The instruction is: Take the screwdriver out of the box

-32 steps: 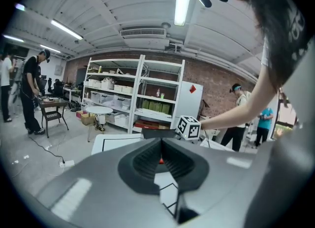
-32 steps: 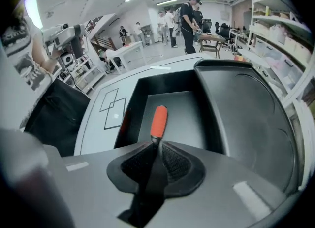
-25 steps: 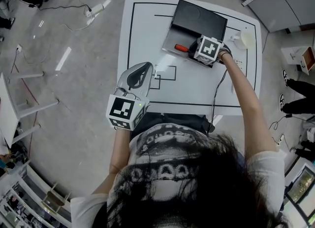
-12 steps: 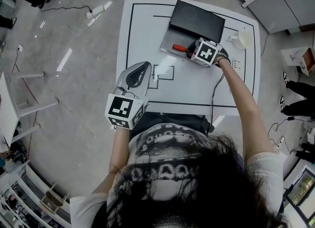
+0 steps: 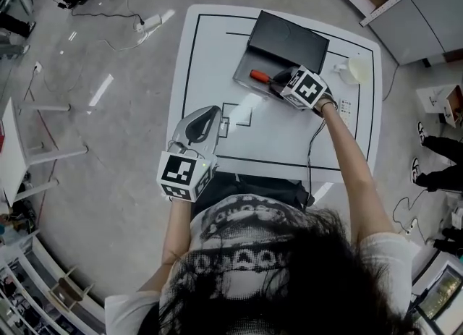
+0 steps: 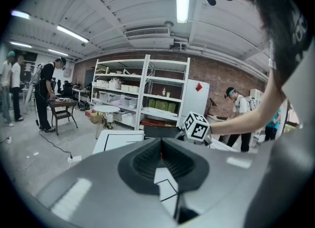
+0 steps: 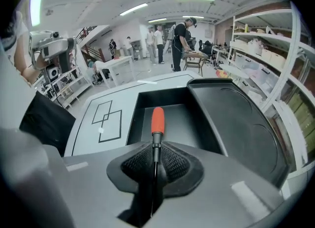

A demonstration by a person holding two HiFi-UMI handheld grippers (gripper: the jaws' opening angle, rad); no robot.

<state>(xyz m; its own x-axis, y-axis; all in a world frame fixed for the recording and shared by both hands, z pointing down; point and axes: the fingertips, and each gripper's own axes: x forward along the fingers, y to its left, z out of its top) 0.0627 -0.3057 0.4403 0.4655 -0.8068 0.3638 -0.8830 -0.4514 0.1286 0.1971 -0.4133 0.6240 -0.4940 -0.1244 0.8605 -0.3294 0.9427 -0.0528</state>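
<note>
At the top middle of the head view, your right claw (image 5: 279, 82) is clamped on the screwdriver (image 5: 259, 76), just over the open box (image 5: 289, 35). Your left claw (image 5: 211, 115) is together, empty. You have yet to lift it out.

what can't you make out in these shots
- Screwdriver tip: right gripper view, buried between the right gripper's pads; head view, under that gripper.
- Box floor near the gripper: head view, covered by the gripper.
- White thing at the table corner: head view, too small to name.
- Table's near edge: head view, partly behind the person's body.
</note>
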